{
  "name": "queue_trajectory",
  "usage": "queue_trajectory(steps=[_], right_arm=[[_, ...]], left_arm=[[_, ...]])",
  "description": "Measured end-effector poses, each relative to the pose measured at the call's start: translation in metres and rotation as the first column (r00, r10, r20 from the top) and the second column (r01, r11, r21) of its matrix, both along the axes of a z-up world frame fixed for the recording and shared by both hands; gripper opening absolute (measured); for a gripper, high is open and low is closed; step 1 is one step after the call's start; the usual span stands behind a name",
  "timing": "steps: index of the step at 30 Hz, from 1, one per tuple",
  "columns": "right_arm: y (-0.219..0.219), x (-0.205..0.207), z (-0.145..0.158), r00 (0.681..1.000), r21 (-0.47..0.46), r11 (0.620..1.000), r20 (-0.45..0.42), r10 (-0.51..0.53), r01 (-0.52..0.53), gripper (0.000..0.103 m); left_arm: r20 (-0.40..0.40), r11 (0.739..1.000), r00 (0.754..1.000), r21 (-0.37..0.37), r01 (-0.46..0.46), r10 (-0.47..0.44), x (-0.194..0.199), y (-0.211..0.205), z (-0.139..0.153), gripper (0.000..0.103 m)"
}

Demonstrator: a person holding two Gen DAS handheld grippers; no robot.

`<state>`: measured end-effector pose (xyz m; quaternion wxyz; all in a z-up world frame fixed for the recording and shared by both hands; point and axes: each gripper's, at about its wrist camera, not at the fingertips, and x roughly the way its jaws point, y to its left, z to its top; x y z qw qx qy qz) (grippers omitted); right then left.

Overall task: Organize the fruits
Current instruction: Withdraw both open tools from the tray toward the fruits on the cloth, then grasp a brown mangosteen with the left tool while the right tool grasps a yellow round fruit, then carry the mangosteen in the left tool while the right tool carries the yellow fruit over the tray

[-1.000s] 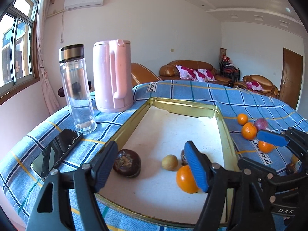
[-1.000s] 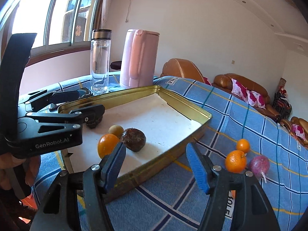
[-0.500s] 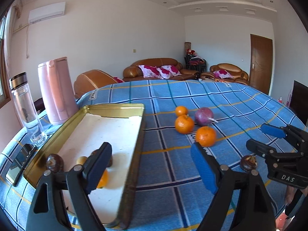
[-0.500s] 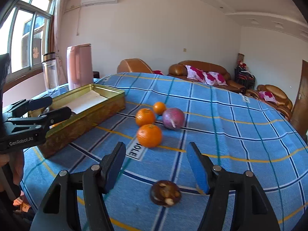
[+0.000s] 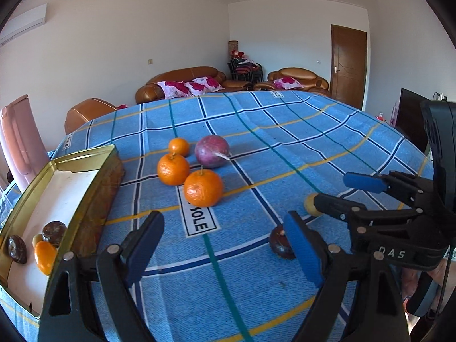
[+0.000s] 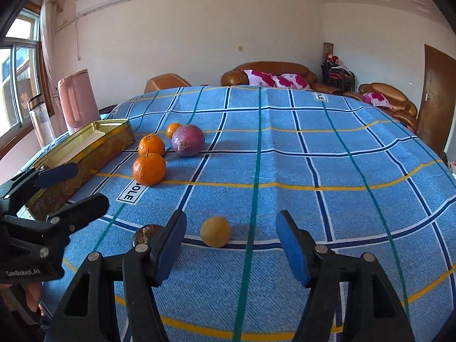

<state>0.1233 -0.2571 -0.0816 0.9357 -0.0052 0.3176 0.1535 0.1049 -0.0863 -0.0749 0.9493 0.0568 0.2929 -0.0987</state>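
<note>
Three oranges (image 5: 203,188) (image 5: 173,169) (image 5: 178,146) and a purple fruit (image 5: 212,151) lie loose on the blue checked cloth. The gold tray (image 5: 85,196) at the left holds an orange, two dark fruits and a small yellow one. My left gripper (image 5: 225,242) hangs open over bare cloth, with a dark brown fruit (image 5: 278,242) half hidden behind its right pad. My right gripper (image 6: 230,245) is closing. A small yellow fruit (image 6: 215,231) sits in the gap at its tips, and neither pad touches it. In the right wrist view the left gripper (image 6: 74,189) shows at the left.
A pink kettle (image 6: 77,99) and a glass bottle (image 6: 41,122) stand beyond the tray (image 6: 85,154) near the window. The cloth to the right of the purple fruit (image 6: 188,139) is bare up to the table's far edge. Brown sofas stand behind.
Both grippers have swung right, from over the tray to the loose fruit. The left jaws have widened and the right jaws have narrowed a little. The yellow fruit has come between the right fingers.
</note>
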Motion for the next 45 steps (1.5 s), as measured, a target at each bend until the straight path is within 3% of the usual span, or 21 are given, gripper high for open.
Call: queue_trajectory(steps=[3,5,9,15,22,25,27,29,31,34,45], right_arm=[[0.002,0.008,-0.006,0.998,0.002,1.000,-0.057,0.027,-0.027,0.046],[0.007,0.011,-0.010,0.994,-0.011,0.999,-0.093,0.050,-0.051,0.044],[0.011,0.019,-0.018,0.984,-0.026,0.997,-0.164,0.065,-0.070,0.028],[0.004,0.013,-0.013,0.993,-0.001,0.999,-0.113,0.032,-0.033,0.028],[-0.008,0.008,-0.005,0.998,0.045,0.999,-0.063,-0.022,0.025,0.028],[-0.010,0.009,-0.005,0.998,0.057,0.998,-0.060,-0.026,0.029,0.028],[-0.010,0.009,-0.004,0.998,0.061,0.998,-0.062,-0.021,0.025,0.028],[-0.010,0.009,-0.004,0.998,0.058,0.998,-0.061,-0.016,0.020,0.028],[-0.009,0.009,-0.004,0.998,0.055,0.998,-0.060,-0.010,0.013,0.028],[-0.007,0.008,-0.005,0.998,0.052,0.999,-0.058,0.001,0.002,0.028],[-0.003,-0.001,-0.002,0.999,0.045,0.998,-0.002,0.039,-0.039,0.028]], left_arm=[[-0.010,1.000,1.000,0.010,0.007,-0.006,-0.001,-0.005,-0.005,0.088],[-0.015,1.000,1.000,0.011,0.005,-0.005,0.000,-0.004,-0.007,0.088],[-0.020,1.000,1.000,0.005,0.013,-0.012,0.000,-0.003,-0.008,0.088],[-0.019,0.999,0.999,0.035,0.039,-0.039,-0.001,-0.010,-0.009,0.088],[-0.067,0.988,0.989,0.076,0.138,-0.133,0.002,-0.037,-0.014,0.088],[-0.107,0.978,0.981,0.116,0.173,-0.161,0.007,-0.049,-0.020,0.077],[-0.146,0.976,0.972,0.093,0.196,-0.182,0.014,-0.049,-0.023,0.066],[-0.203,0.975,0.958,0.049,0.218,-0.204,0.022,-0.046,-0.027,0.046],[-0.224,0.974,0.949,0.008,0.228,-0.221,0.025,-0.042,-0.028,0.045],[-0.221,0.972,0.947,-0.014,0.236,-0.234,0.023,-0.040,-0.028,0.044],[-0.114,0.980,0.973,-0.015,0.199,-0.200,0.010,-0.031,-0.019,0.044]])
